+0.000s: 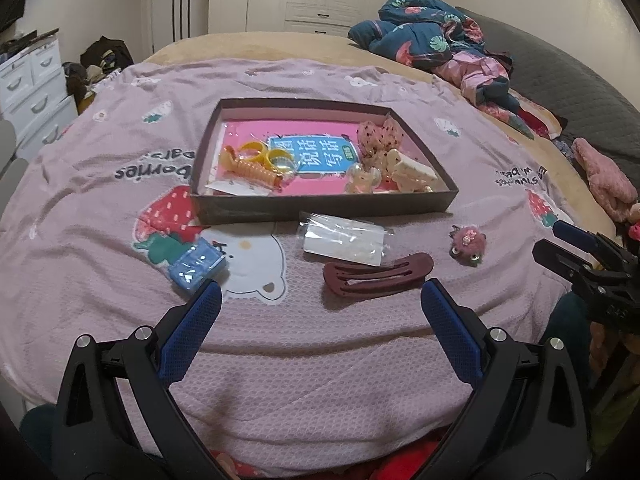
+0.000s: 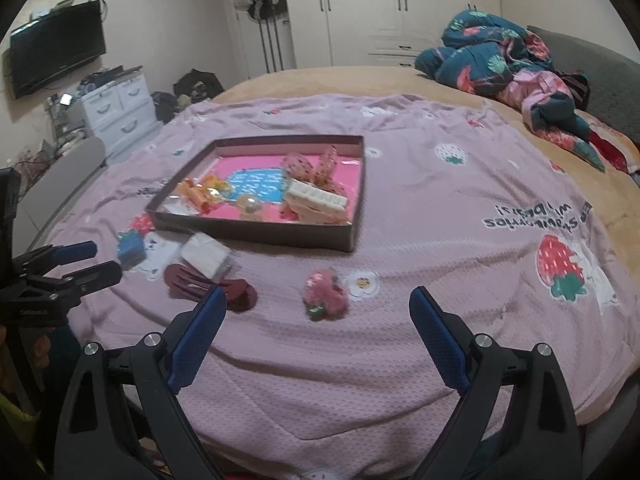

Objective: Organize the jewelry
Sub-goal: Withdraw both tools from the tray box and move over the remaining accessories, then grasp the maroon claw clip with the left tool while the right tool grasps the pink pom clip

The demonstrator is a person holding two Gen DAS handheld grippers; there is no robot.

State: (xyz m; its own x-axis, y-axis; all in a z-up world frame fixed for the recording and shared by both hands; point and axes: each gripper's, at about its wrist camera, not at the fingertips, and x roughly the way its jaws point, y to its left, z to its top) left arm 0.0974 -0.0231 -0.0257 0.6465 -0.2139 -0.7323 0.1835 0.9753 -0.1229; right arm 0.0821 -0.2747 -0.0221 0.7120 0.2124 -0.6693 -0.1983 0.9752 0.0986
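Jewelry is partly gathered in the brown box (image 1: 320, 204) at frame centre, while a maroon hair clip (image 1: 376, 276), packet (image 1: 344, 238), blue item (image 1: 196, 266) and fuzzy pink clip (image 2: 326, 294) are left outside below it, with left gripper (image 1: 320, 300) and right gripper (image 2: 318, 306) both spread wide and empty.

tray (image 1: 320, 204) dark brown, pink-and-blue card inside | blanket (image 1: 320, 360) under tray lilac, strawberry and white bear prints | hair clip (image 1: 378, 276) nearside of tray maroon | fuzzy clip (image 1: 468, 245) right of that pink, green | packet (image 1: 196, 266) left of tray blue | gripper pads (image 1: 190, 334) blue
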